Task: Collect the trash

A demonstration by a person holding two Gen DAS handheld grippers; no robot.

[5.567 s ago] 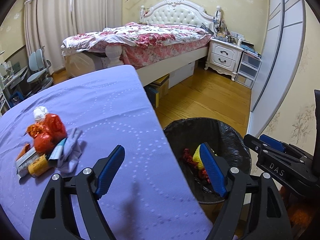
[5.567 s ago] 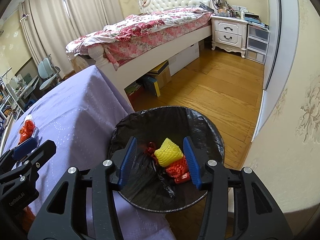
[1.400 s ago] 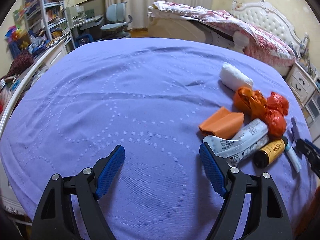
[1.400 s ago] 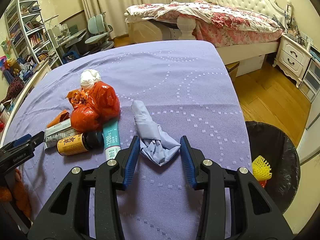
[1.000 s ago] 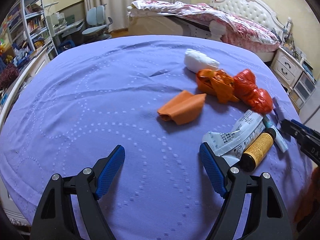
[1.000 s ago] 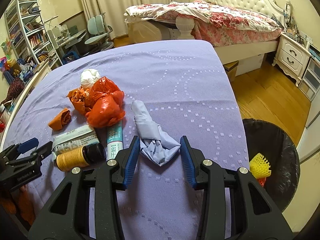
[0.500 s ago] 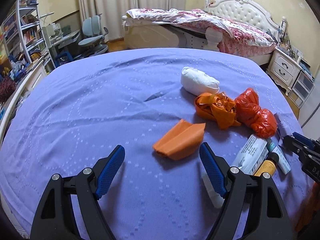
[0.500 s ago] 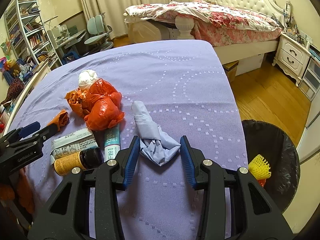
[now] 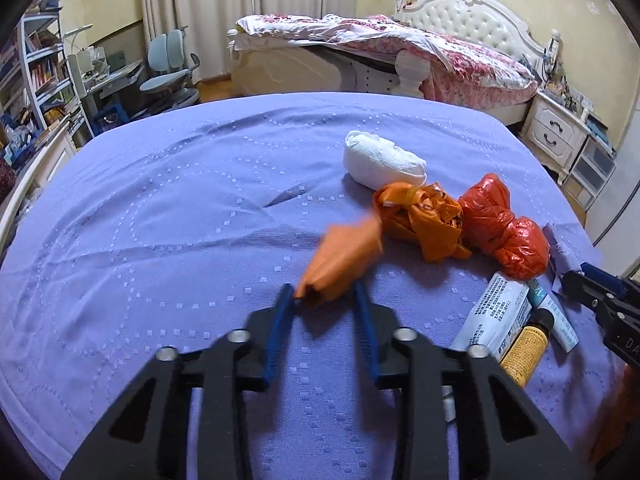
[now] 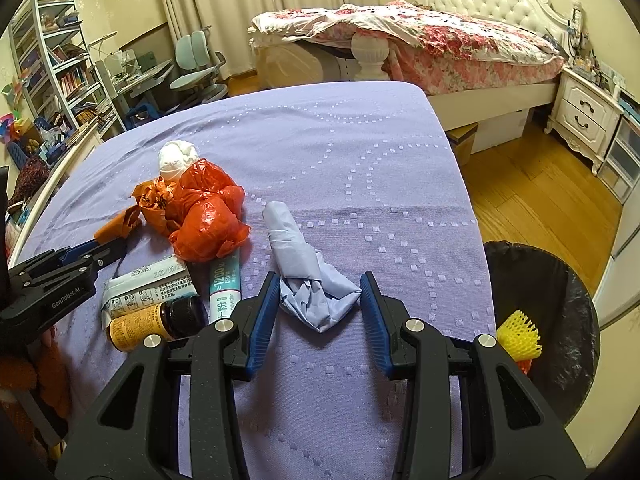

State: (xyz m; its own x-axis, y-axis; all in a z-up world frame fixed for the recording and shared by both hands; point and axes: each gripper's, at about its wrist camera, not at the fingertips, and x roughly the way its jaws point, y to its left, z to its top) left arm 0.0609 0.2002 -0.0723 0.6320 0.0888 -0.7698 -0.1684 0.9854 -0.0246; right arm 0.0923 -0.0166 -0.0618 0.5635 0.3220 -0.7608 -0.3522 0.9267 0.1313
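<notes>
Black-lined trash bin off the table's right edge holding yellow foam netting, left claw closed on orange wrapper, right claw open around crumpled blue paper.

The left gripper reads "GenRobot.AI" (tube: "1200").

- A worktop draped in a lilac cloth with dotted stitching is filling the foreground.
- A white tufted-headboard bed with a pink floral quilt is standing beyond it.
- A white two-drawer nightstand is sitting just beside the bed on the honey-coloured wooden floor.
- A pale green swivel chair is facing a cluttered white desk.
- A tall white bookshelf packed with books is lining the left wall.
- Cream floor-length curtains are hanging at the back.
</notes>
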